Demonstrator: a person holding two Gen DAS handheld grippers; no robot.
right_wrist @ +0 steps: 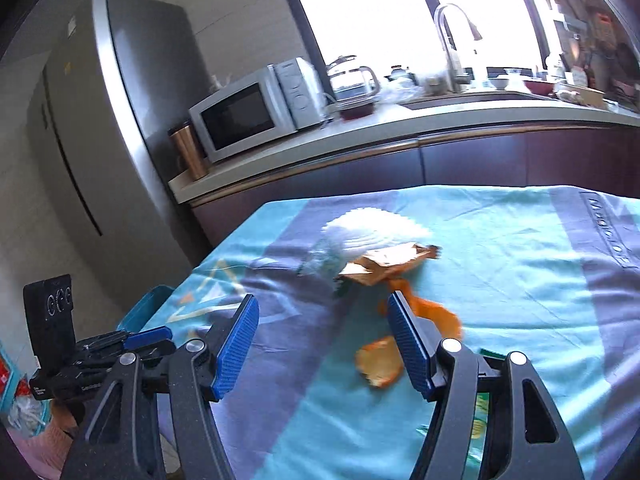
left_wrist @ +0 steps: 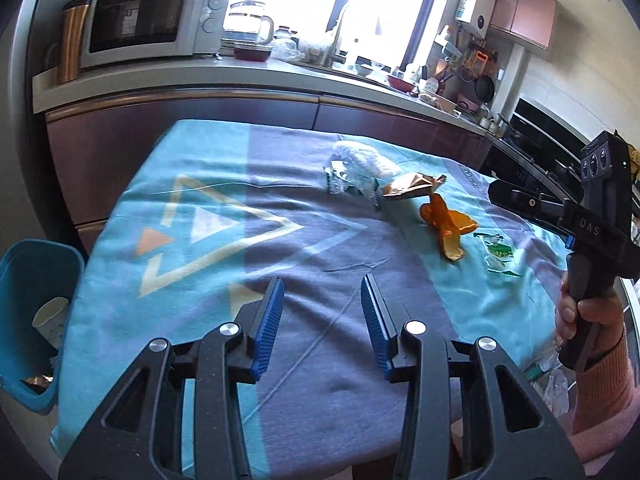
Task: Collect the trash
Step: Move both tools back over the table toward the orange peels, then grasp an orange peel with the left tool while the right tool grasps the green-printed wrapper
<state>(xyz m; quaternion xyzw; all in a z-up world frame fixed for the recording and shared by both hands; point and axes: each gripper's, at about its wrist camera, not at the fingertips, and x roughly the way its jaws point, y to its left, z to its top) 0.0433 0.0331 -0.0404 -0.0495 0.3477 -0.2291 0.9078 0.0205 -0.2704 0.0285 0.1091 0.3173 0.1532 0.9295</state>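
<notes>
- The left gripper (left_wrist: 322,312) hung over the near part of the table, its blue pads (left_wrist: 269,326) apart and nothing between them; the jaws stood partly spread over bare cloth (left_wrist: 200,184).
- The right gripper (right_wrist: 320,344) also stood with its jaws wide and empty, its pads (right_wrist: 236,350) well apart above the cloth.
- Ahead of the left gripper and a little to its right lay the trash: a white tissue (left_wrist: 366,160), a crumpled clear wrapper (left_wrist: 344,178) touching it, and a brown wrapper (left_wrist: 412,188) just beside both.
- Nearer, to the right of that pile, lay an orange peel (left_wrist: 446,228), and just right of it a green wrapper (left_wrist: 498,254).
- From the right wrist view, the peel (right_wrist: 378,364) lay just ahead of the right gripper, close by its right finger and partly hidden behind it; the brown wrapper (right_wrist: 384,266) and tissue (right_wrist: 372,230) lay farther on.
- A blue bin (left_wrist: 28,280) stood off the table's edge, to the left of the left gripper, with a paper cup (left_wrist: 50,316) and some brown scrap inside.
- At the right edge of the left wrist view, a hand (left_wrist: 584,316) in a pink sleeve gripped the right gripper's handle, well clear of the trash.
- Beyond the table ran a counter (left_wrist: 240,76) bearing a microwave (left_wrist: 148,20), a copper tumbler (left_wrist: 72,40) and a glass kettle (left_wrist: 250,20).
</notes>
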